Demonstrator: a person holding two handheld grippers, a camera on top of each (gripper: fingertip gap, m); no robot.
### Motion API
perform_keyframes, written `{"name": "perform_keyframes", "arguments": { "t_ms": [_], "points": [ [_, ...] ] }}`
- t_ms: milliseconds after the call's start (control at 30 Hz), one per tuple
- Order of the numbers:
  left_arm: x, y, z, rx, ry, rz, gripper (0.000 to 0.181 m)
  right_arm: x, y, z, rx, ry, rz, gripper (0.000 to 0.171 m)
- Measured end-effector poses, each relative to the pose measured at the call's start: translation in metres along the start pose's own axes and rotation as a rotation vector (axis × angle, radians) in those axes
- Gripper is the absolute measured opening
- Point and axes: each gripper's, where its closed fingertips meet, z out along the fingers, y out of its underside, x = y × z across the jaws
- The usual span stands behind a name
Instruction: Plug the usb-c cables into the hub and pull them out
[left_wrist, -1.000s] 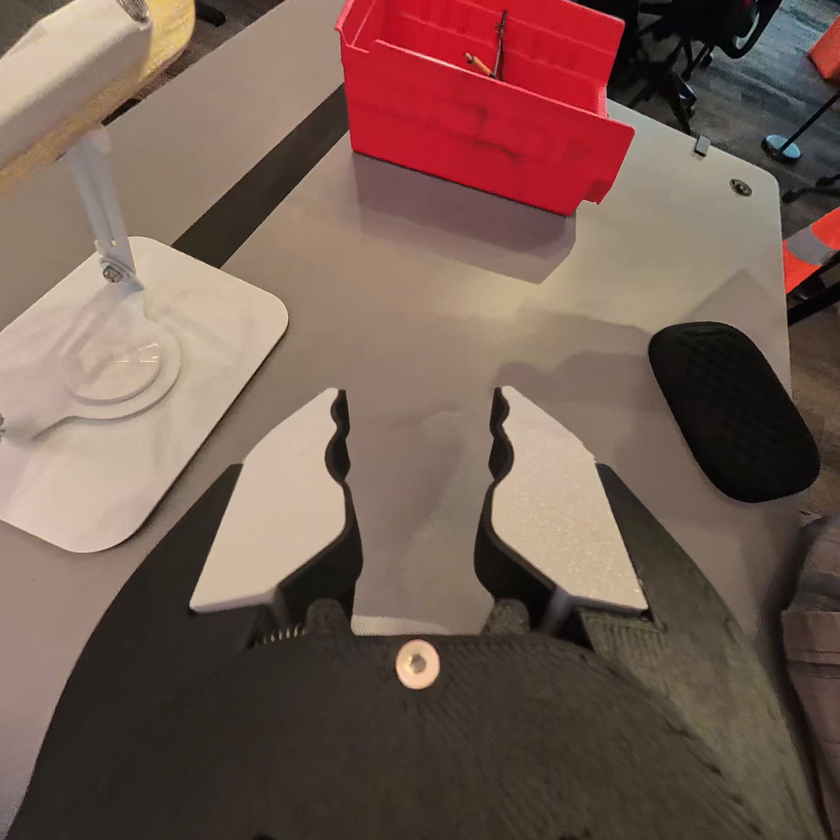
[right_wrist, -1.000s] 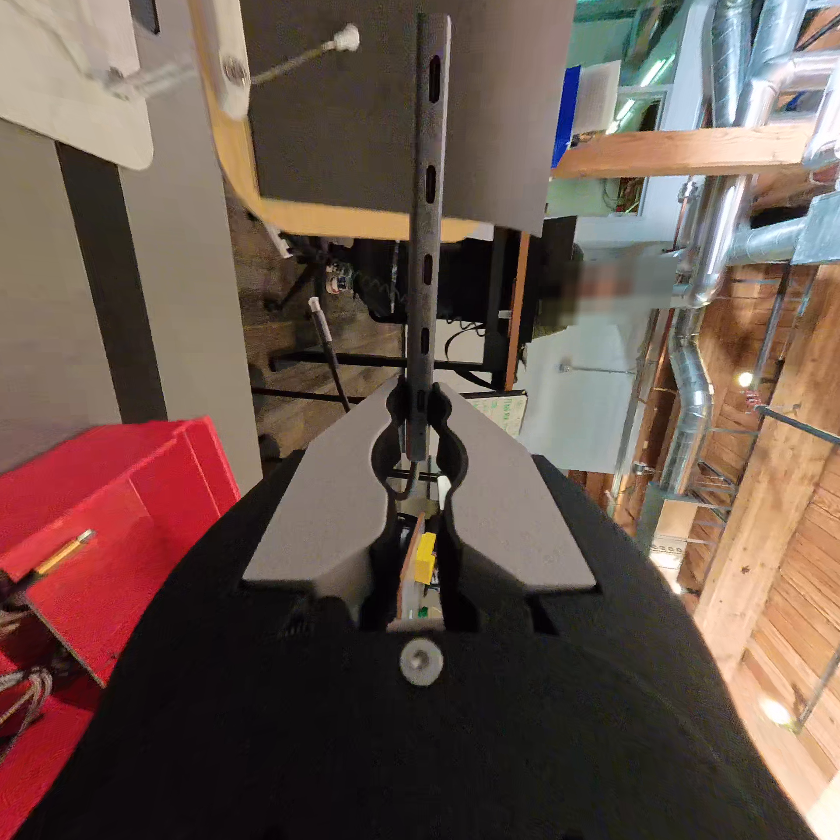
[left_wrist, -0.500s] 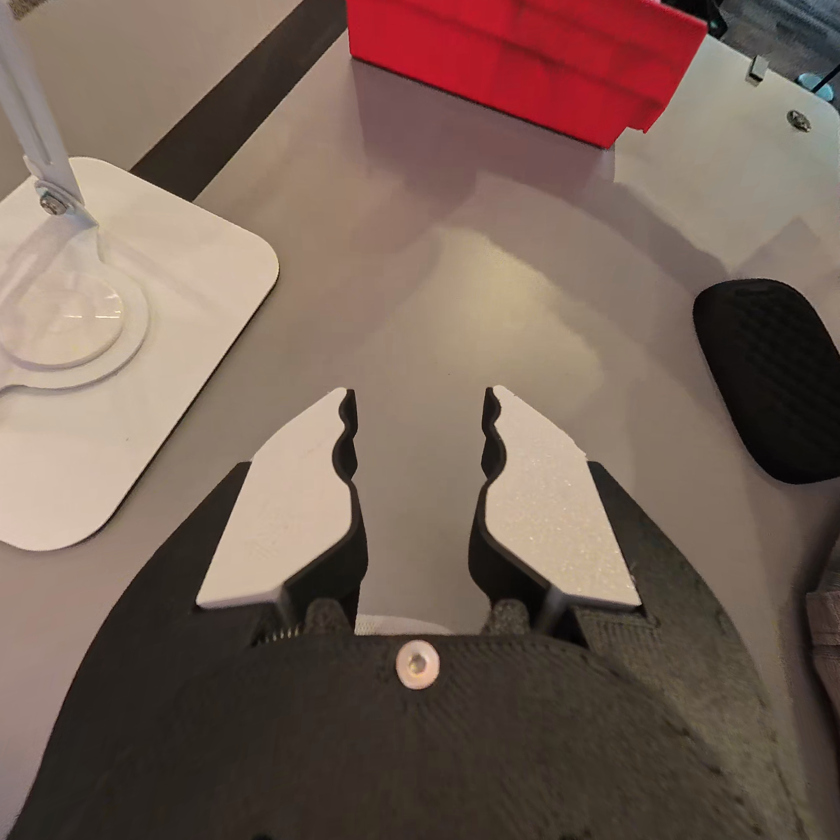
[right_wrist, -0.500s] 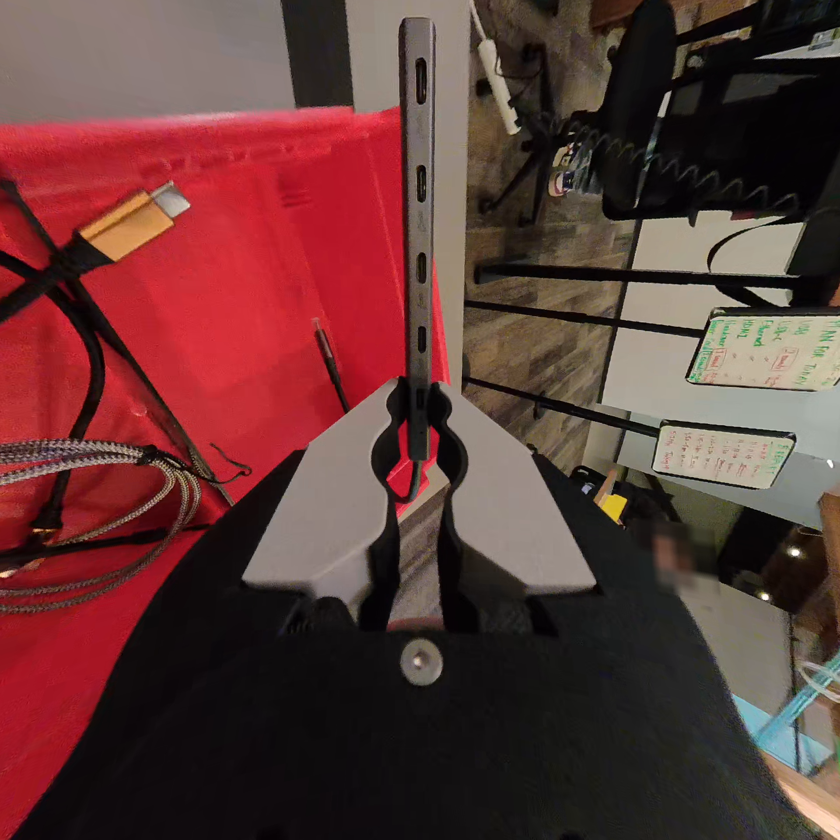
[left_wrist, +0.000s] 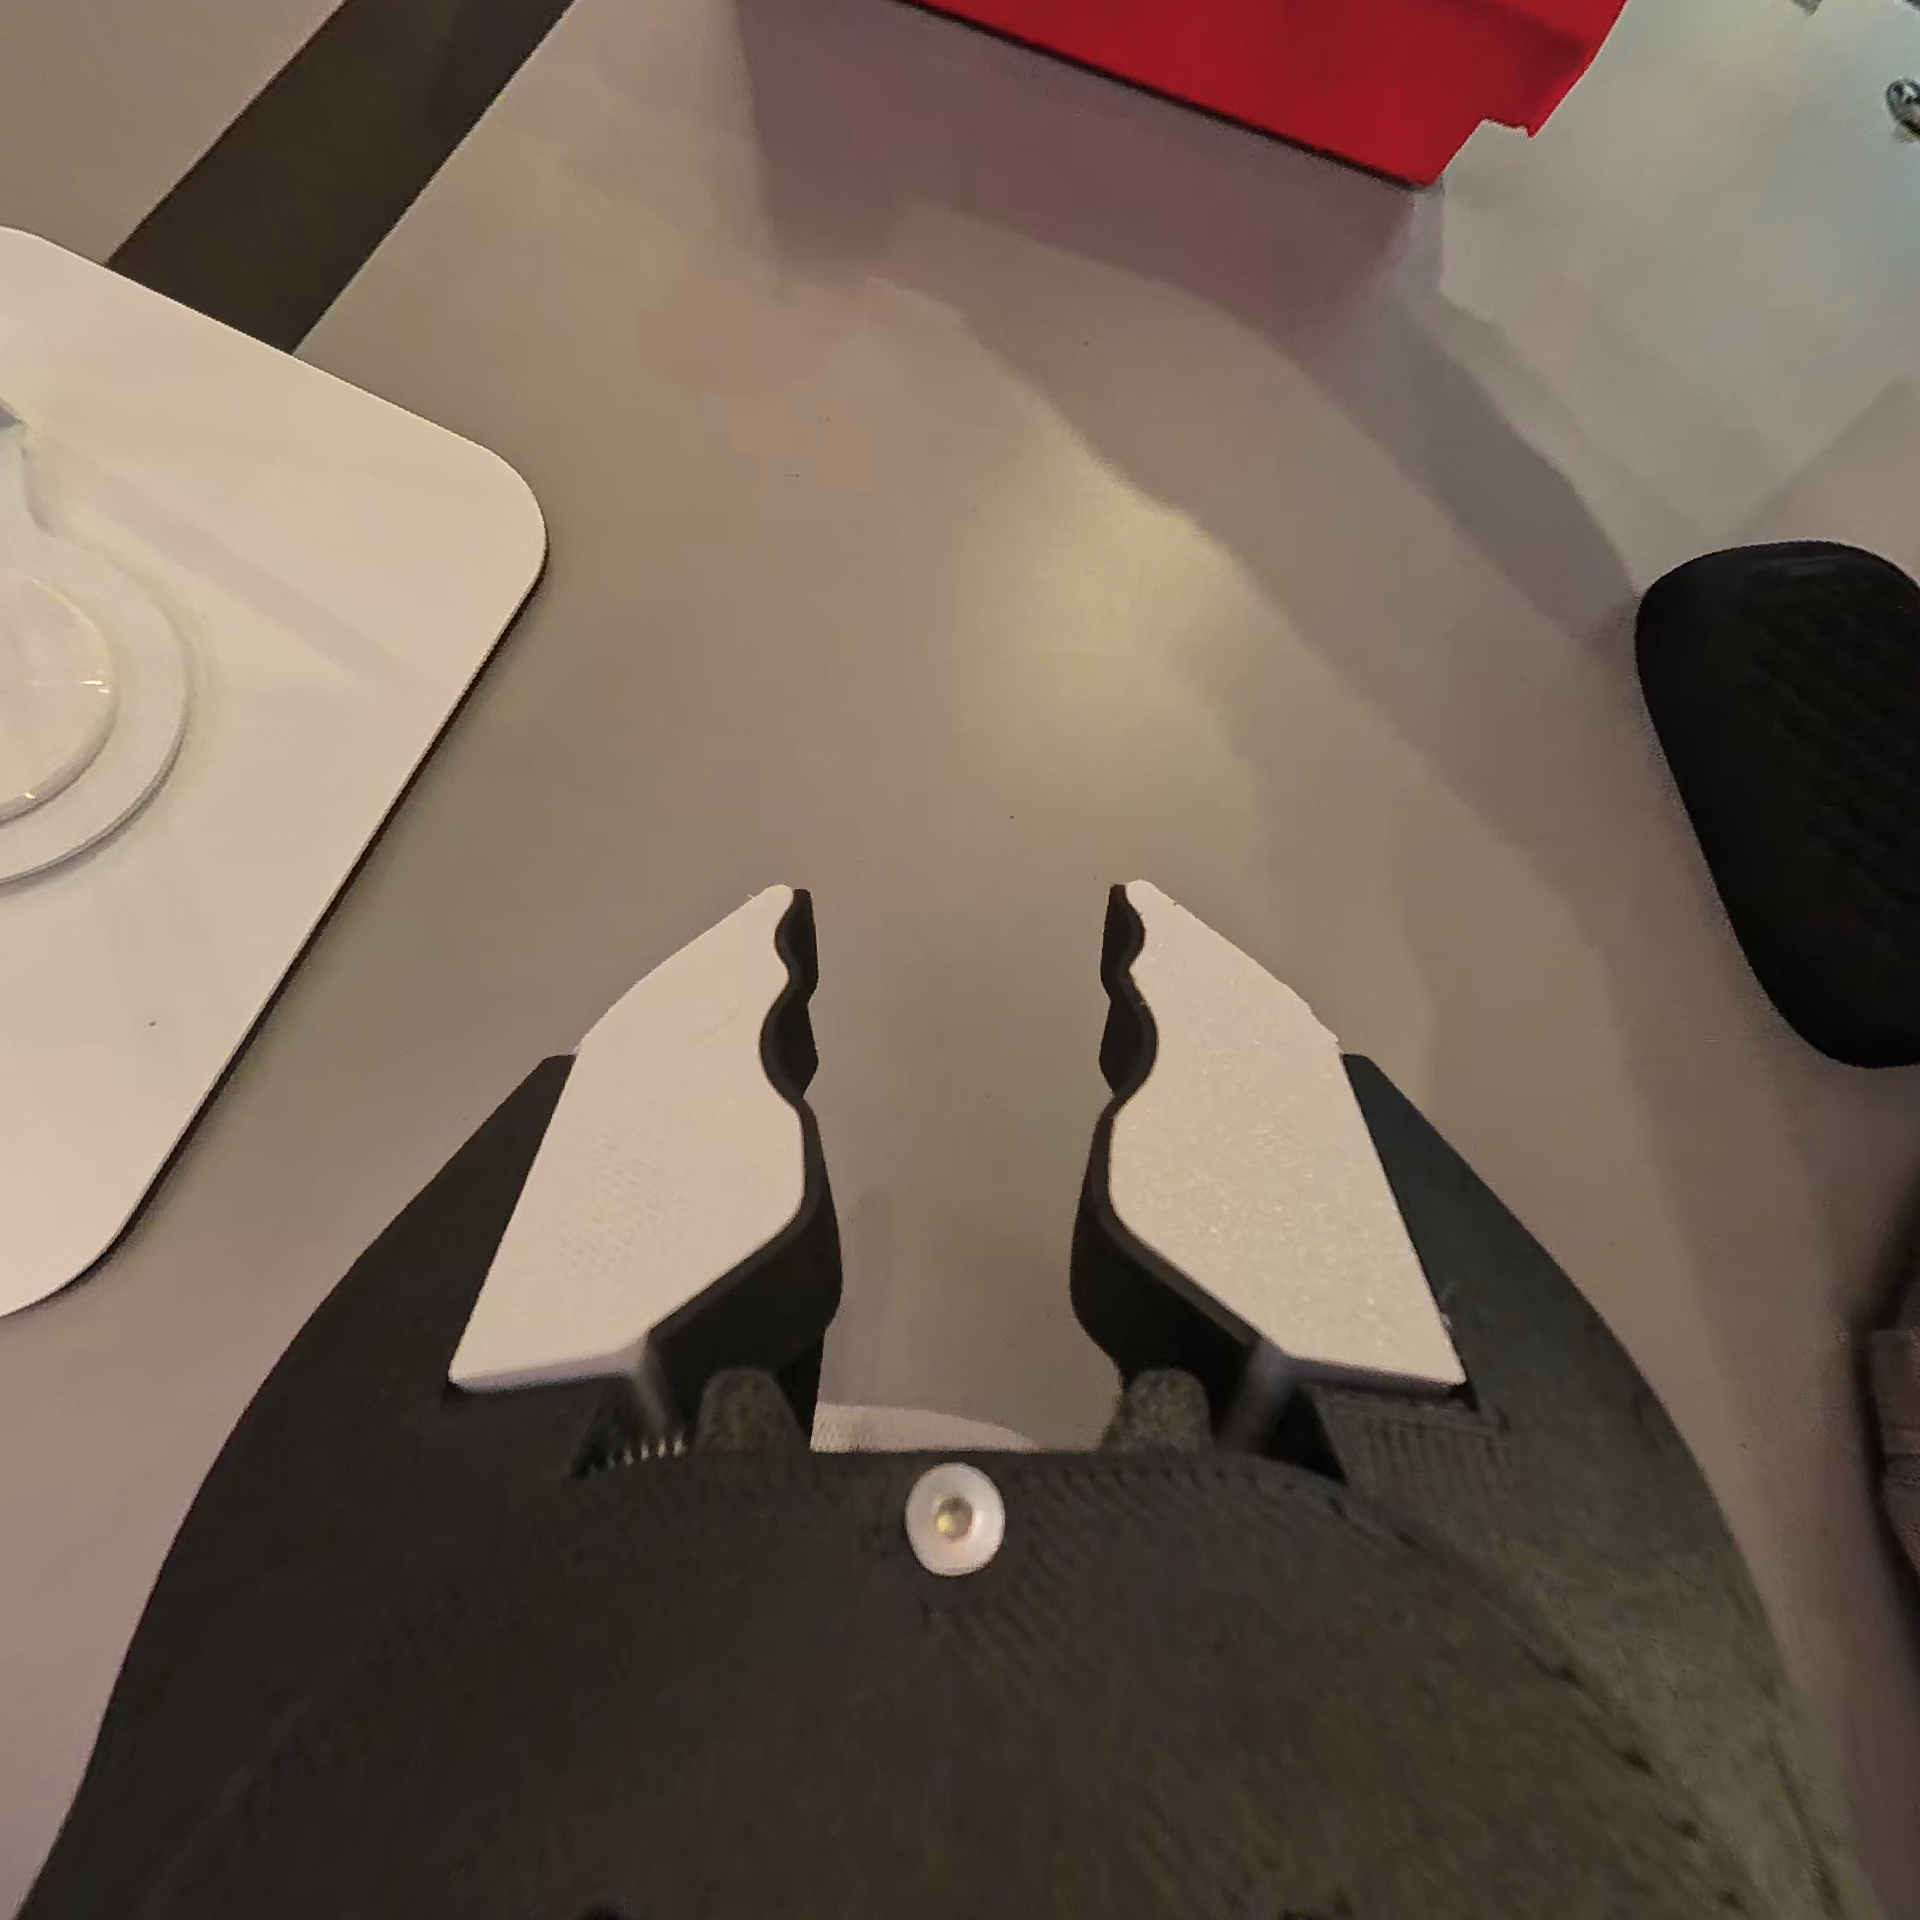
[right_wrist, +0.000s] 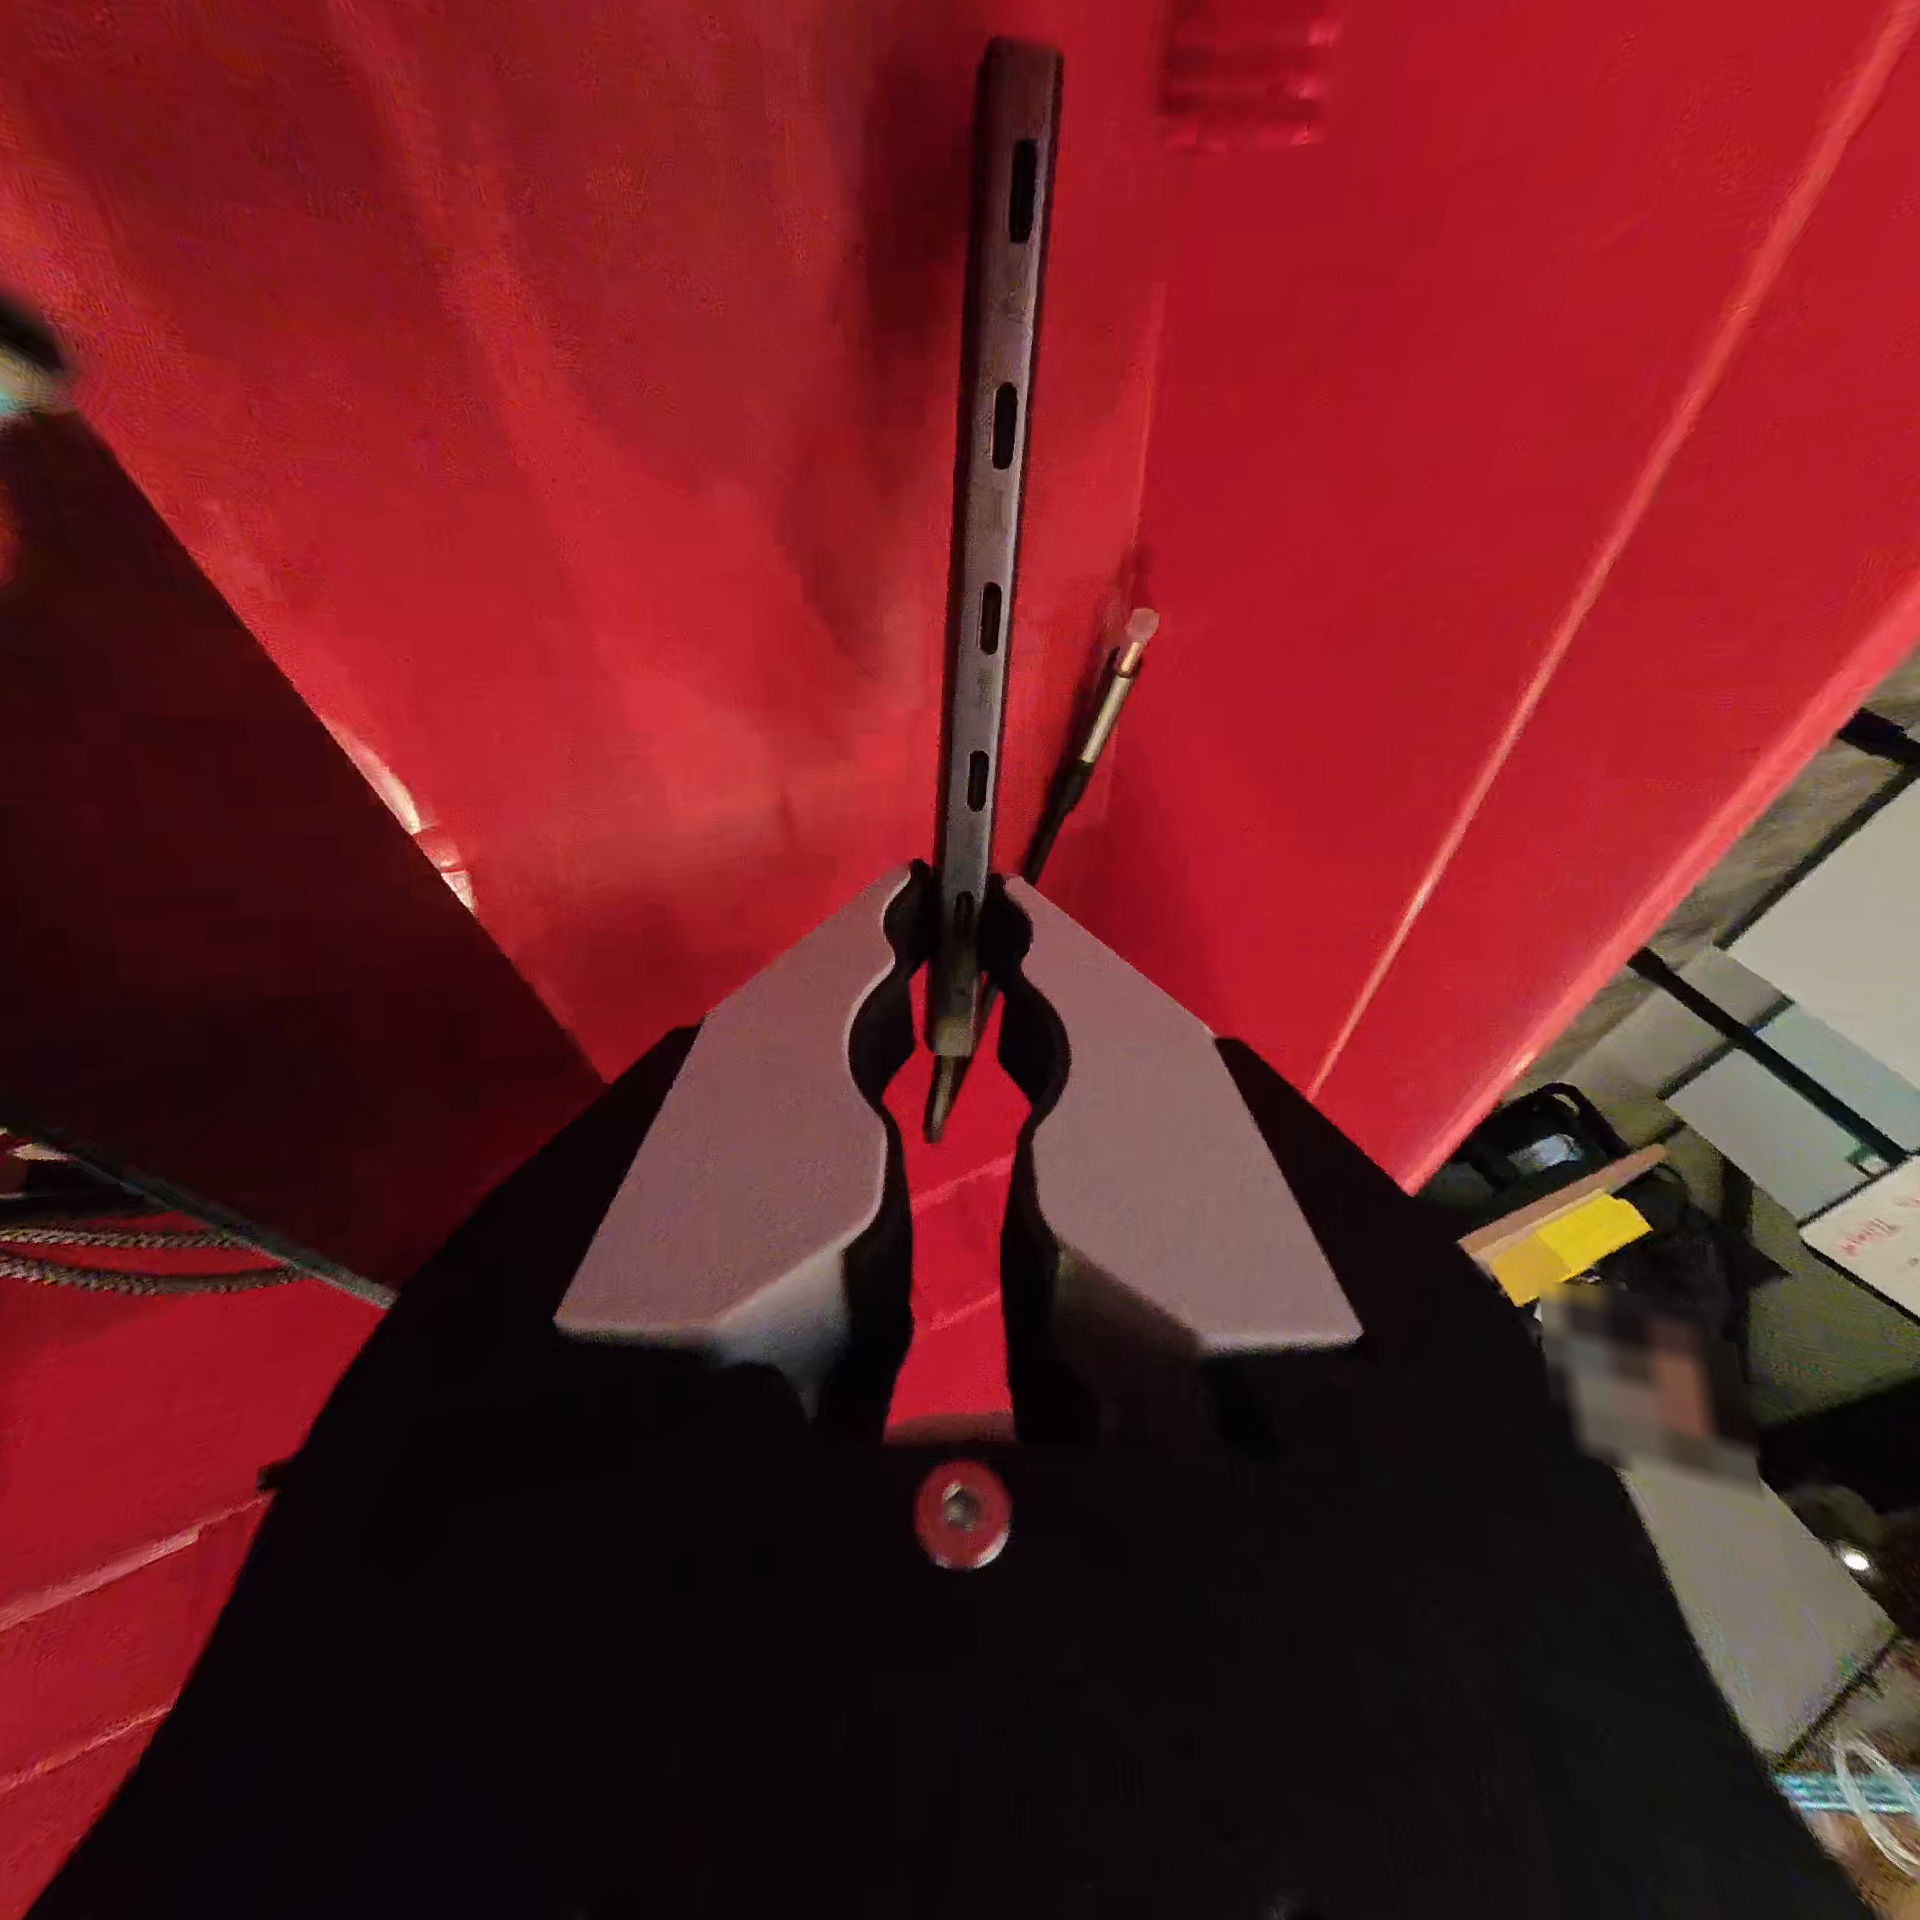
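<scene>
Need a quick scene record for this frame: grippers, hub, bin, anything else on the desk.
left gripper: open, empty, over grey desk
right gripper: shut on hub
hub: slim grey bar, held edge-on by one end, ports all empty
red bin: fills background behind hub
cable plug: beside hub, unplugged
braided cables: left edge
white stand base: desk left
black pad: desk right

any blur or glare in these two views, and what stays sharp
Left wrist view: crisp fingers on the open left gripper, soft glare on the grey table. Right wrist view: the red bin is smeared and dim, the hub in the right gripper slightly soft.
</scene>
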Motion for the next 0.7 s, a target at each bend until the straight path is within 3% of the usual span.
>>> {"name": "perform_keyframes", "arguments": {
  "t_ms": [233,267,300,333,533,700],
  "points": [
    [0.001,0.001,0.003,-0.004,0.009,0.002,0.053,-0.020,-0.006,0.015,-0.029,-0.228,0.112,0.010],
    [0.001,0.001,0.003,-0.006,0.011,0.002,0.053,-0.021,-0.007,0.015,-0.025,-0.246,0.144,0.014],
    [0.001,0.002,0.003,-0.008,0.012,0.003,0.053,-0.018,-0.006,0.013,-0.031,-0.243,0.154,0.035],
    [0.002,0.002,0.003,-0.009,0.012,0.008,0.053,-0.016,-0.004,0.009,-0.045,-0.234,0.145,0.042],
    [0.005,-0.004,-0.001,0.011,0.016,0.019,0.053,0.004,0.008,-0.024,-0.131,-0.170,0.173,0.080],
    [0.010,-0.015,-0.012,0.053,0.015,0.038,0.054,0.030,0.012,-0.102,-0.168,-0.001,0.269,0.075]
  ]
}}
